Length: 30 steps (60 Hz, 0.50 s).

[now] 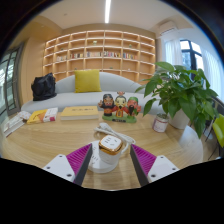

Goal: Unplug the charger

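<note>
- Between the two fingers of the claw (111,163) stands a small object, and the fingers are apart, with a visible gap between each magenta pad (80,157) and the object.
- Both pads are turned inward, one at each side, and they do not press on anything.
- This object looks like a white charger block (110,147) with an orange-brown top face; it sits on a pale, round base (108,160) that I cannot identify for sure.
- Whether the charger is plugged into this base, I cannot tell from the view.
- From the charger a white cable (120,131) runs ahead over the wooden surface (40,143), toward the figurines.
- Beyond the fingers, three small figurines (119,106) stand in a row near the far edge of the surface, close beside each other.
- To the side of the figurines a green potted plant (180,88) rises with broad leaves, and a small white cup (160,123) stands just beside its pot.
- On the other side of the surface lie some books or boxes (40,116), coloured and flat.
- Behind the surface is a pale sofa (70,98) with a yellow cushion (87,80) and a dark bag (44,87) on it.
- On the back wall a wide wooden bookshelf (100,52) holds many small things, too small to name.
- A long ceiling lamp (107,10) is lit above the room.
</note>
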### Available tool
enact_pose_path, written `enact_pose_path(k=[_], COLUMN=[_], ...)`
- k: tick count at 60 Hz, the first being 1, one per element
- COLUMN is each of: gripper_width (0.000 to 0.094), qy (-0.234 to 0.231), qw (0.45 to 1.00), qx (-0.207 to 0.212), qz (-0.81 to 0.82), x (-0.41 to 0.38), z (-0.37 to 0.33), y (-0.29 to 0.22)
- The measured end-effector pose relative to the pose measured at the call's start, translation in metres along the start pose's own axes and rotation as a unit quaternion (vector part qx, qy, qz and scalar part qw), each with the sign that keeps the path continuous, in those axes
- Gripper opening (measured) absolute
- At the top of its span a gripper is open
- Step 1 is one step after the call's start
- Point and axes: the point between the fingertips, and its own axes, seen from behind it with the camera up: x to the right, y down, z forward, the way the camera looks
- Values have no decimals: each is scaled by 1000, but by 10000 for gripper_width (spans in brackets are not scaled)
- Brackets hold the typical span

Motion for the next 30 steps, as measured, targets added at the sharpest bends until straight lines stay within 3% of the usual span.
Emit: enact_pose_path(k=[9, 18, 24, 30], gripper_width=[437, 257, 229, 226], qy=[1, 21, 18, 39], qw=[1000, 1000, 1000, 977], qx=[8, 14, 14, 206], qz=[20, 17, 16, -46], x=[-2, 0, -2, 7], z=[30, 33, 31, -36], y=[1, -2, -6, -150])
